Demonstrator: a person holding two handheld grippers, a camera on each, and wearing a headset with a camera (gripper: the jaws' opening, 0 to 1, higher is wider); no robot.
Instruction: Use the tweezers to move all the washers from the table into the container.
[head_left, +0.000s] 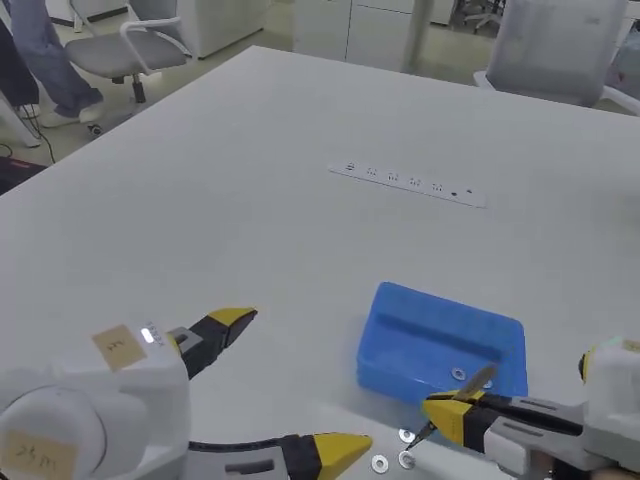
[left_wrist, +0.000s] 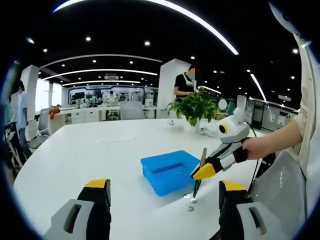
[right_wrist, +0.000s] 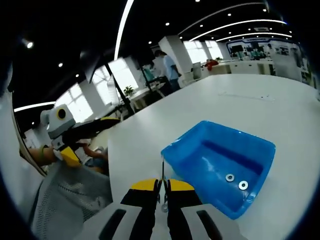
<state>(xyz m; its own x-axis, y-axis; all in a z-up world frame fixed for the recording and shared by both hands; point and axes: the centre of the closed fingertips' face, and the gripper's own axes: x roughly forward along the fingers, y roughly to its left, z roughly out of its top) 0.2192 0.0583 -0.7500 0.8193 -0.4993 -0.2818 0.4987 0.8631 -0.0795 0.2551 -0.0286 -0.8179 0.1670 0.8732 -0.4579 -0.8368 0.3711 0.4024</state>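
Right gripper (head_left: 452, 408) is squeezed shut on the tweezers (left_wrist: 196, 189), and the tweezer tips point down at the washers (head_left: 405, 436) lying on the table (head_left: 300, 230). Those washers sit close together, just in front of the blue container (head_left: 430, 330). Left gripper (head_left: 290, 383) is wide open and holds nothing. It hangs over the table, off to the side of the container.

I think the step now is picking up 1 washer. To do it well, aim the tips at just 1 washer, not 2. Pinch it by its edge, or slip 1 tip into the hole. Squeeze gently so it does not flip away. Lift it straight up, carry it over the blue wall, then let go low inside so it does not bounce out.

Counting:
- 3 washers on the table.
- 2 washers in the container (right_wrist: 230, 177), side by side.
- 1 pair of tweezers.
- 1 container.
- 2 grippers.
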